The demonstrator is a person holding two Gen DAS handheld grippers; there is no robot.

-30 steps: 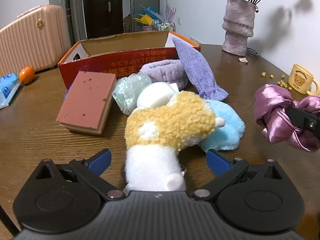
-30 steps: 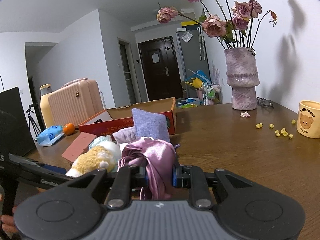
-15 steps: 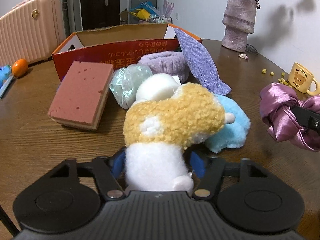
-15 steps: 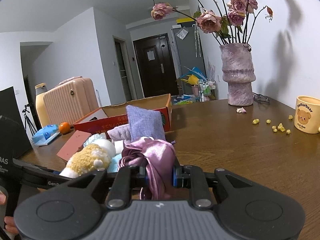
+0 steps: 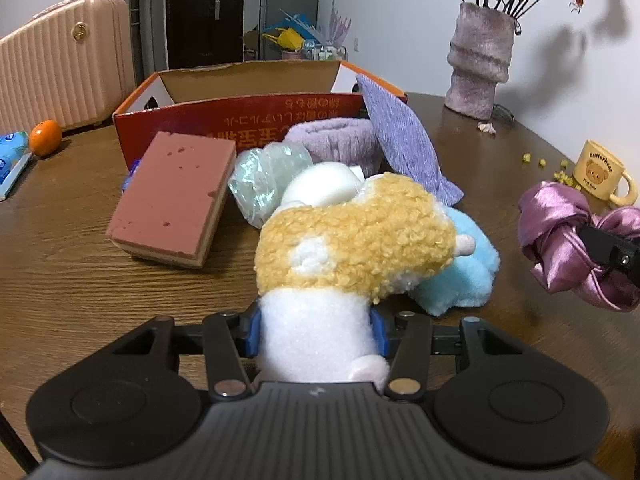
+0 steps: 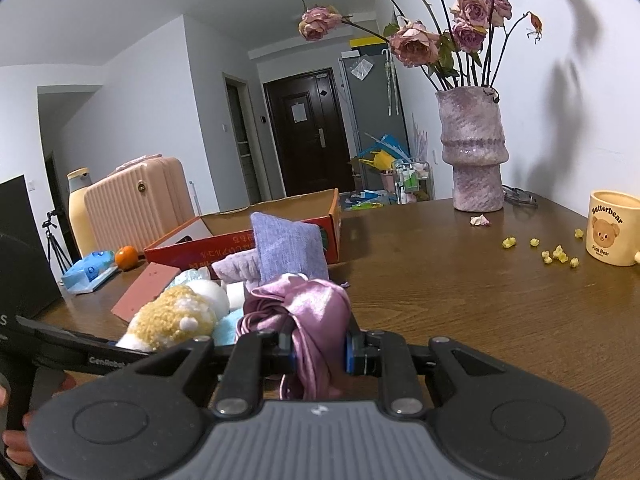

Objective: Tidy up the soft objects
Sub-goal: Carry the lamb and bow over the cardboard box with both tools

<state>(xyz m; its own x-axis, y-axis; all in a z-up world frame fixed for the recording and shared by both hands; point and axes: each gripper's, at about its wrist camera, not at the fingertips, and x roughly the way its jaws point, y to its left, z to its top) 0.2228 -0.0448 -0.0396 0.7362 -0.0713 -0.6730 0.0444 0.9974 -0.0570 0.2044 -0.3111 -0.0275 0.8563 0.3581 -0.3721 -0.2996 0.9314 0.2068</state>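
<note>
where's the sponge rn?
Left wrist view, left of centre: the sponge lies flat on the table, in front of the red box, beside the plastic bag.

Soft items, colours on dark brown wood-grain table (image 5: 72, 280)

Plush toy (image 5: 352, 248) curly yellow, white base; fluffy light blue piece (image 5: 468, 280); shiny mauve satin scrunchie (image 5: 556, 236); brick-red sponge (image 5: 176, 196); lilac cloth (image 5: 400, 140); red box (image 5: 240, 116), gold print; cream bear mug (image 5: 600, 170).

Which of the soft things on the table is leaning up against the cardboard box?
The purple cloth pouch: it leans tilted against the red box, while the other soft things lie lower in the pile.
</note>
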